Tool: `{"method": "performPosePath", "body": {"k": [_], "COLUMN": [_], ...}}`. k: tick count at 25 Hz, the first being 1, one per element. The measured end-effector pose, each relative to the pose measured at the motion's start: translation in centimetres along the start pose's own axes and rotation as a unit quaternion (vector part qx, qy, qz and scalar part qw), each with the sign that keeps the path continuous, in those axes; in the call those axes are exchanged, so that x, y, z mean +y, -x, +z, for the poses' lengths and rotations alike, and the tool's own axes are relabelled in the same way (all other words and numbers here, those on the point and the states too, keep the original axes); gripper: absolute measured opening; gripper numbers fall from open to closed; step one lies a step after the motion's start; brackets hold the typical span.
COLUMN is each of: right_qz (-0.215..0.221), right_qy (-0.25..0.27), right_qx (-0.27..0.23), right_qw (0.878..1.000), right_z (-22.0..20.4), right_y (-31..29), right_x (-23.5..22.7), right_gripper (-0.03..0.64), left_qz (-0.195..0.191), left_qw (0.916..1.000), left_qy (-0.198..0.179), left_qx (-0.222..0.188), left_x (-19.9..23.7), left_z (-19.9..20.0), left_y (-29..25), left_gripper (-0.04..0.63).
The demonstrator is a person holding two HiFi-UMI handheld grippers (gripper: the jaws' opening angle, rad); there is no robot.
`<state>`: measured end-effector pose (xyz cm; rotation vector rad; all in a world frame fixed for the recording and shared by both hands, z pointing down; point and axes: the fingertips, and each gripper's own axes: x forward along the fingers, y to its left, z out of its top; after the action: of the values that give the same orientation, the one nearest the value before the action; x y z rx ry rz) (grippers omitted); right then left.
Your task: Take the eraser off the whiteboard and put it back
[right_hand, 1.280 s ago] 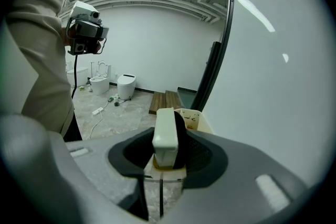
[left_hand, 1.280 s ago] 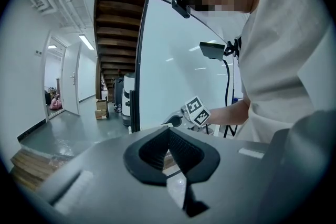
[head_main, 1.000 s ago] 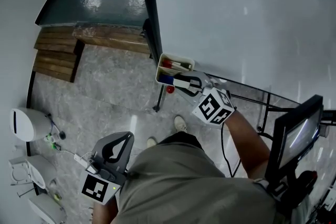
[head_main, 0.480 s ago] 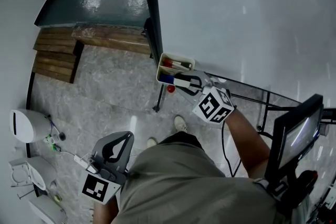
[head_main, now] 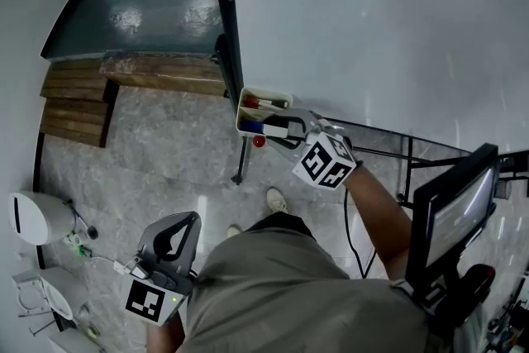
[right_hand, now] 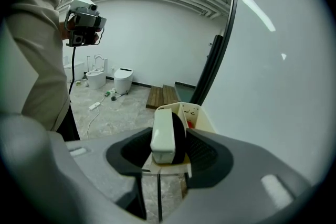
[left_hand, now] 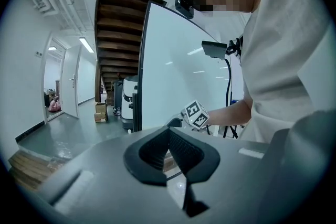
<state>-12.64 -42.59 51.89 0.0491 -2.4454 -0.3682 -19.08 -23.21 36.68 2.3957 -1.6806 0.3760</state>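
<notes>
The eraser (right_hand: 163,136), white-backed with black felt, stands on edge between the jaws of my right gripper (right_hand: 170,132), at the near end of the cream marker tray (right_hand: 197,113). These jaws have just been opening. A dark gap shows beside the eraser's white back, and its felt side leans at the right pad. In the head view my right gripper (head_main: 273,132) reaches the tray (head_main: 245,106) at the lower left corner of the whiteboard (head_main: 372,29). My left gripper (head_main: 183,221) hangs low by the person's hip with its tips together (left_hand: 169,131) and nothing in them.
A red and a blue marker (head_main: 263,104) lie in the tray, and a red knob (head_main: 259,141) sits below it. The board's black leg (head_main: 240,161) stands on the marble floor. Wooden steps (head_main: 78,103) are at the left, a monitor on a stand (head_main: 450,215) at the right.
The head camera has shifted slightly, so the tray and right gripper sit a little further left. The right gripper stays at the tray with the eraser between its jaws. The left gripper has not moved.
</notes>
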Motion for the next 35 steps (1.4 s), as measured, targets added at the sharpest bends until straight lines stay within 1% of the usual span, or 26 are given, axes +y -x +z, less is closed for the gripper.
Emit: {"method": "performPosePath", "body": {"k": [4, 9, 14, 18, 20, 24, 28, 30, 35], "right_qz": [-0.018, -0.053, -0.111, -0.159, -0.171, -0.197, -0.219, -0.229, -0.25], "right_qy": [-0.003, 0.0, 0.011, 0.004, -0.012, -0.051, -0.078, -0.091, -0.114], "right_qx": [-0.005, -0.027, -0.041, -0.044, -0.047, -0.047, -0.03, -0.026, -0.034], "right_qw": [1.0, 0.998, 0.993, 0.986, 0.984, 0.978, 0.972, 0.969, 0.961], "right_z": [0.9, 3.7, 6.7, 8.3, 9.1, 10.0, 10.1, 10.3, 10.7], "right_y": [1.0, 3.4, 6.3, 8.6, 9.7, 12.0, 14.7, 16.2, 19.5], "right_x": [0.0, 0.0, 0.7, 2.2, 4.1, 9.6, 15.4, 17.9, 22.0], "right_gripper": [0.189, 0.189, 0.189, 0.189, 0.189, 0.189, 0.189, 0.189, 0.189], "left_qz": [-0.008, -0.016, -0.034, -0.057, -0.072, -0.111, -0.157, -0.177, -0.203], "left_qw": [0.9999, 0.9997, 0.9987, 0.9973, 0.9963, 0.9923, 0.9863, 0.9827, 0.9763], "left_qy": [-0.004, -0.016, -0.024, -0.026, -0.027, -0.028, -0.028, -0.034, -0.041], "left_qx": [-0.007, -0.01, -0.028, -0.038, -0.04, -0.047, -0.04, -0.043, -0.063], "left_x": [0.0, 0.1, -0.1, -0.4, -0.8, -2.4, -4.4, -5.6, -8.9], "left_z": [-0.2, -0.8, -1.2, -1.6, -1.8, -2.9, -4.8, -5.2, -4.4], "left_y": [1.0, 2.3, 4.2, 5.6, 6.8, 9.4, 10.8, 11.2, 12.3], "left_gripper": [0.006, 0.006, 0.006, 0.006, 0.006, 0.006, 0.006, 0.006, 0.006]}}
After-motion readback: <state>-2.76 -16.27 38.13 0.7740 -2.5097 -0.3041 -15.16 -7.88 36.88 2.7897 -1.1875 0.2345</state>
